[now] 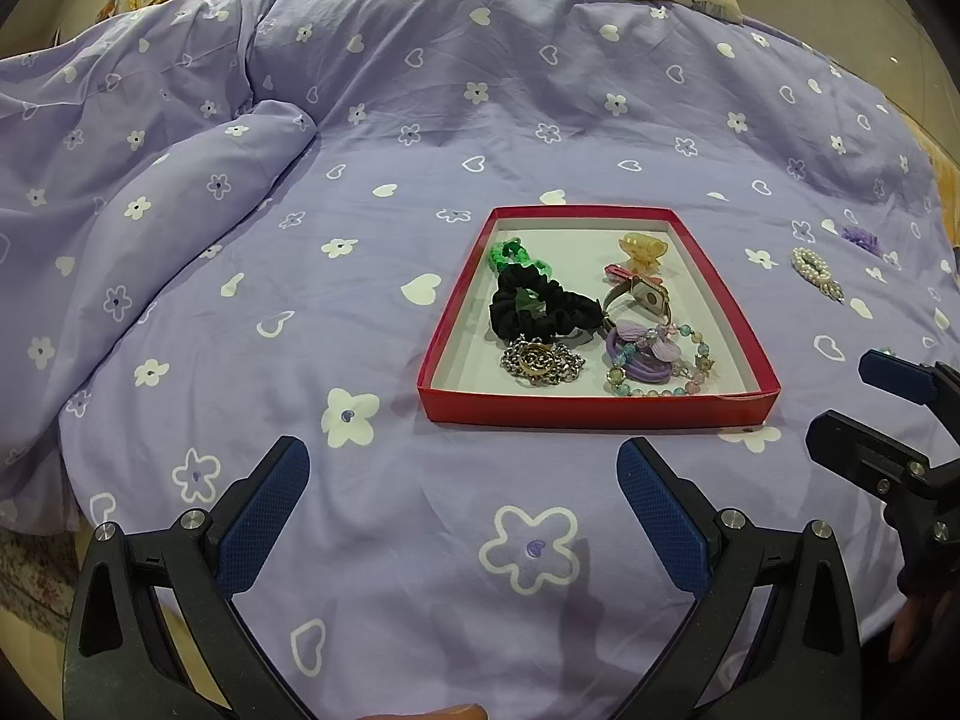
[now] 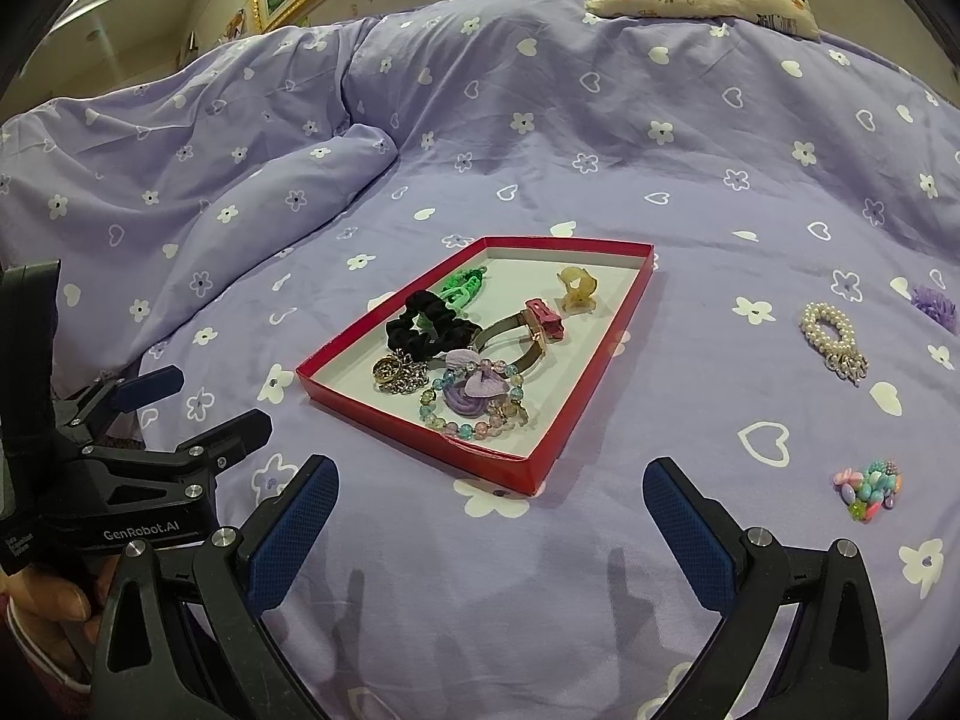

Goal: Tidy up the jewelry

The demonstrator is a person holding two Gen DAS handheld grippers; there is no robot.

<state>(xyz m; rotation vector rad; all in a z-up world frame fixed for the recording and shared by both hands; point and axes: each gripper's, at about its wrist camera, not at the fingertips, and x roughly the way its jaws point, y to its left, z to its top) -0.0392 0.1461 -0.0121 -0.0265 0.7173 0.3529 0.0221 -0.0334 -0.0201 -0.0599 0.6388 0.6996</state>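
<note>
Your left tongs (image 1: 462, 516) wide, empty | red tray (image 2: 384, 414) of jewelry ahead, between both tongs | your right tongs (image 2: 489, 531) wide, empty | pearl bracelet (image 2: 831, 339), bead cluster (image 2: 870, 489) on bed, right of tray

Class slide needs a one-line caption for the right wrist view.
Open right tongs hover over a purple bedspread near a red tray of jewelry.

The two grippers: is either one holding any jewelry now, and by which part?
Nothing is held. The left gripper and right gripper are both open above the bedspread.
</note>
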